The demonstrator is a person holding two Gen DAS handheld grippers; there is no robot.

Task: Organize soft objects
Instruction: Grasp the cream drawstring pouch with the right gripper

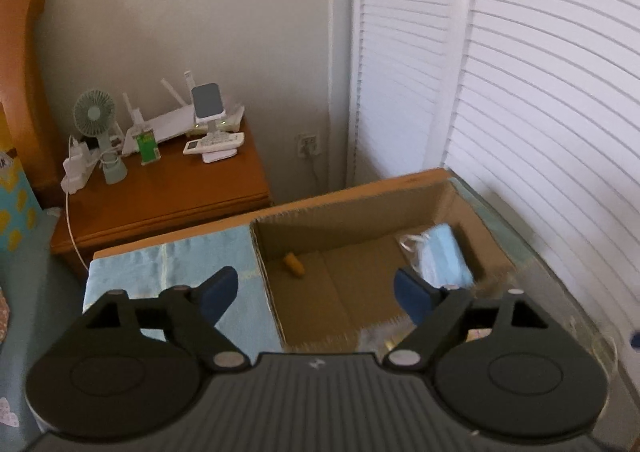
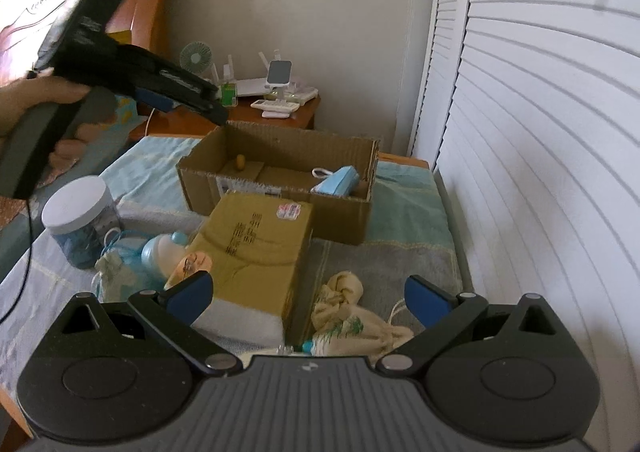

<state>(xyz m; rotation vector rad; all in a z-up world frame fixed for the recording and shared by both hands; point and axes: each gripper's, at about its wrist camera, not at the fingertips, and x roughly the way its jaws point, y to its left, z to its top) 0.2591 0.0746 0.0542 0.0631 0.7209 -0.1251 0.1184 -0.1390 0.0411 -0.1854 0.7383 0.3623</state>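
Observation:
An open cardboard box (image 1: 360, 212) sits on the bed; it also shows in the right wrist view (image 2: 340, 220). Inside lie a pack of blue face masks (image 1: 444, 256) (image 2: 338, 180) at the right end and a small yellow-brown piece (image 1: 294, 265) (image 2: 240, 161). My left gripper (image 1: 316, 290) is open and empty above the box; it also shows in the right wrist view (image 2: 180, 102), held above the box's left end. My right gripper (image 2: 308, 298) is open and empty over a cream drawstring pouch (image 2: 348, 320) and a closed tan carton (image 2: 256, 248).
A white-lidded jar (image 2: 78, 220), a light blue bottle (image 2: 164, 252) and a mesh pouch (image 2: 116, 264) lie left of the carton. A wooden nightstand (image 1: 168, 192) holds a fan, router and remote. White louvered doors (image 1: 540, 92) stand on the right.

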